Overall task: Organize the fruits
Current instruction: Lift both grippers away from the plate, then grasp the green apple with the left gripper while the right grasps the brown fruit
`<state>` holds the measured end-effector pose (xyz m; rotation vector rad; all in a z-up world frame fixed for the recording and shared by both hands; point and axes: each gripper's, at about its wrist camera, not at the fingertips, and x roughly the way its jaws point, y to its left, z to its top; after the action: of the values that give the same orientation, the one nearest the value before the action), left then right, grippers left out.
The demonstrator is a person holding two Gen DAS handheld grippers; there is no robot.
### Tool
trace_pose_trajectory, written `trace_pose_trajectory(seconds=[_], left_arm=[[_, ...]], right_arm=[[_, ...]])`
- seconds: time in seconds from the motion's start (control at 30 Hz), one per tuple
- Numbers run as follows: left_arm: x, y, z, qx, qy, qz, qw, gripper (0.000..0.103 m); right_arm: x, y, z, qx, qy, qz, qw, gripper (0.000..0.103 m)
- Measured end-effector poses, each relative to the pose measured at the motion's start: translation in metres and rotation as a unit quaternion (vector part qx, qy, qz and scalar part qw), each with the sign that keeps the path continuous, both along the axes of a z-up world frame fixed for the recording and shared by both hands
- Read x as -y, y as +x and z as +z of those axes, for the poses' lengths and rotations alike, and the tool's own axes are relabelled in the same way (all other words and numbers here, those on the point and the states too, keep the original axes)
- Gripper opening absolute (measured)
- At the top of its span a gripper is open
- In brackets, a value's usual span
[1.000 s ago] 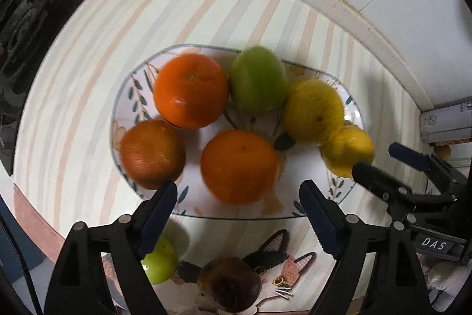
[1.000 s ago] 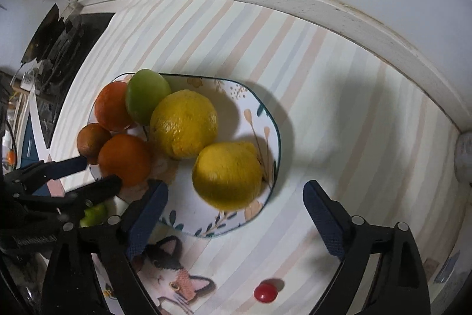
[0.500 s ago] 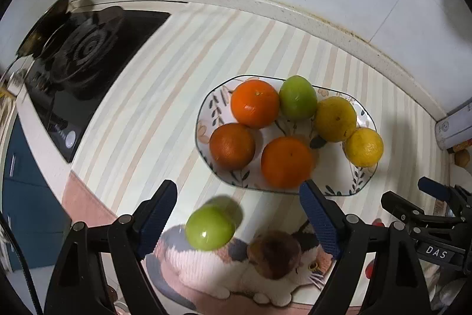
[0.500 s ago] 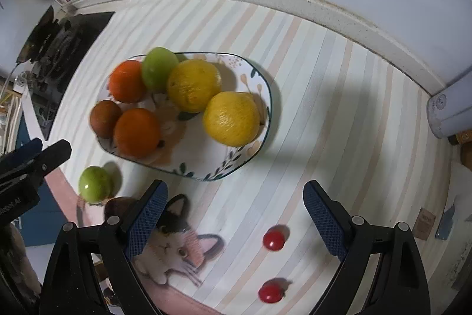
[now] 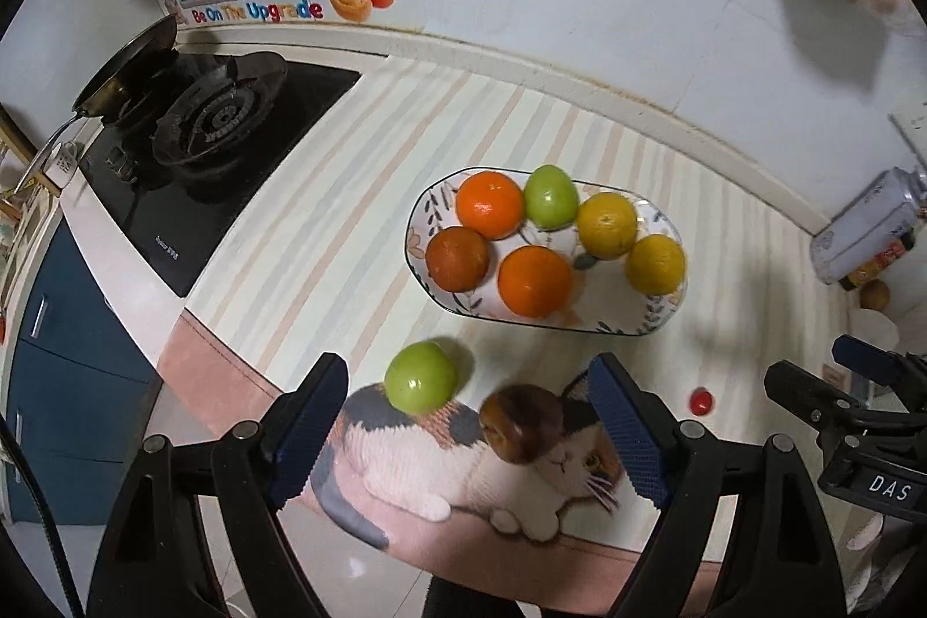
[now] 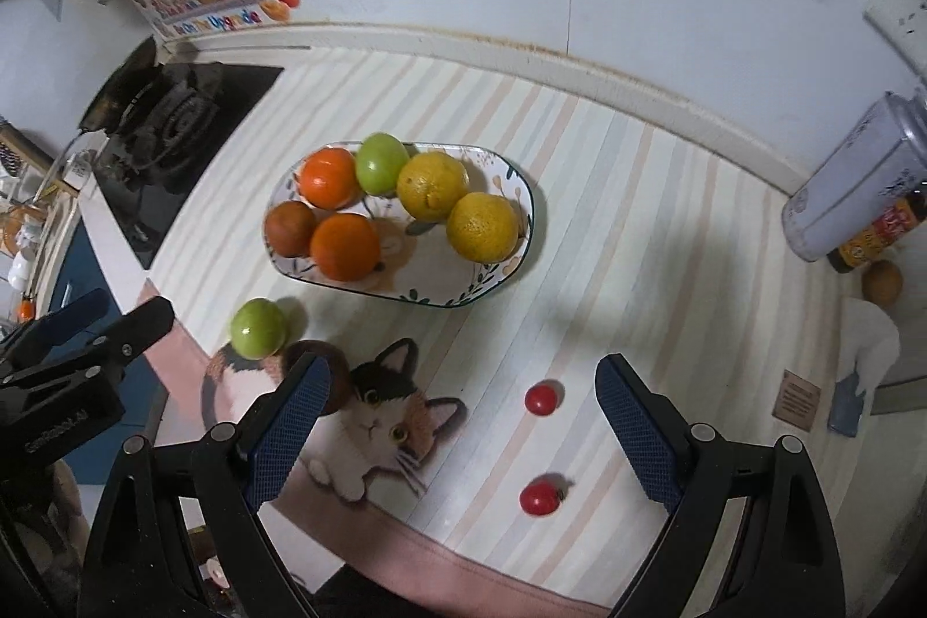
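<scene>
Currently both tools are held above the striped surface [image 6: 626,224], neither gripping anything. Left tool [image 5: 469,430]: fingers spread wide apart, nothing between the pads. Right tool [image 6: 463,435]: fingers likewise wide apart, nothing held.

Oval plate [image 6: 510,189] with leaf pattern sits mid-surface. Contents, six fruits:
- two oranges: one [image 6: 329,178] at the far left of the plate, one [image 6: 345,247] at the near left edge
- brownish-orange fruit [image 6: 289,228] at the left end, touching the near orange
- green fruit [image 6: 381,163] at the far rim, between the far orange and a yellow citrus
- two yellow citrus fruits: one [image 6: 433,186] centre-far, one [image 6: 482,227] toward the right end, the two touching

Off the plate:
- second green fruit [image 5: 421,384] on the surface just near of the plate's left end, at the edge of the cat picture [image 6: 376,427] printed on the mat. In the left wrist view it lies between the left tool's fingers in the frame, ahead of them, not touching.
- dark brown round fruit [image 5: 521,424] just right of the green one, on the cat picture; partly hidden behind the right tool's left finger in the right wrist view.
- two small red tomatoes [image 6: 542,399] [image 6: 540,497] on the surface right of the cat picture, apart from each other, well apart from the plate.

Background: gas stove [image 5: 214,125] at the left, a tin canister [image 6: 851,189] lying against the wall at the right with a small bottle beside it.
</scene>
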<state>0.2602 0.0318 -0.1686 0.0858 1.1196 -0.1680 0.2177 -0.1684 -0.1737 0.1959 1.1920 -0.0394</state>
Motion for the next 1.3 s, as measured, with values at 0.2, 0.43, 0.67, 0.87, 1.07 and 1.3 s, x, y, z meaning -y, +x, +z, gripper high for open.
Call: trace_pose_trajectory(seconds=[0.2, 0.43, 0.67, 0.87, 1.07, 1.3], left_arm=[[-0.002, -0.027, 0.035, 0.030, -0.012, -0.006, 0.9995, 0.085], [-0.003, -0.049, 0.066, 0.057, -0.024, -0.012, 0.9980, 0.085], [-0.006, -0.064, 0.080, 0.065, -0.039, -0.014, 0.9970, 0.085], [-0.002, -0.069, 0.074, 0.070, -0.023, -0.016, 0.9971, 0.085], [-0.006, -0.061, 0.067, 0.069, -0.023, -0.010, 0.9973, 0.085], [-0.017, -0.038, 0.033, 0.072, 0.059, 0.009, 0.9956, 0.103]], right_arm=[[-0.005, -0.028, 0.039, 0.029, -0.004, 0.009, 1.000, 0.095], [-0.009, -0.057, 0.073, 0.052, -0.003, 0.012, 0.999, 0.095], [-0.008, -0.074, 0.090, 0.065, -0.004, 0.009, 0.998, 0.095], [-0.003, -0.076, 0.086, 0.060, 0.002, 0.000, 0.998, 0.095], [-0.002, -0.069, 0.077, 0.056, 0.016, -0.011, 0.998, 0.095], [-0.013, -0.042, 0.022, 0.018, 0.061, -0.005, 0.998, 0.095]])
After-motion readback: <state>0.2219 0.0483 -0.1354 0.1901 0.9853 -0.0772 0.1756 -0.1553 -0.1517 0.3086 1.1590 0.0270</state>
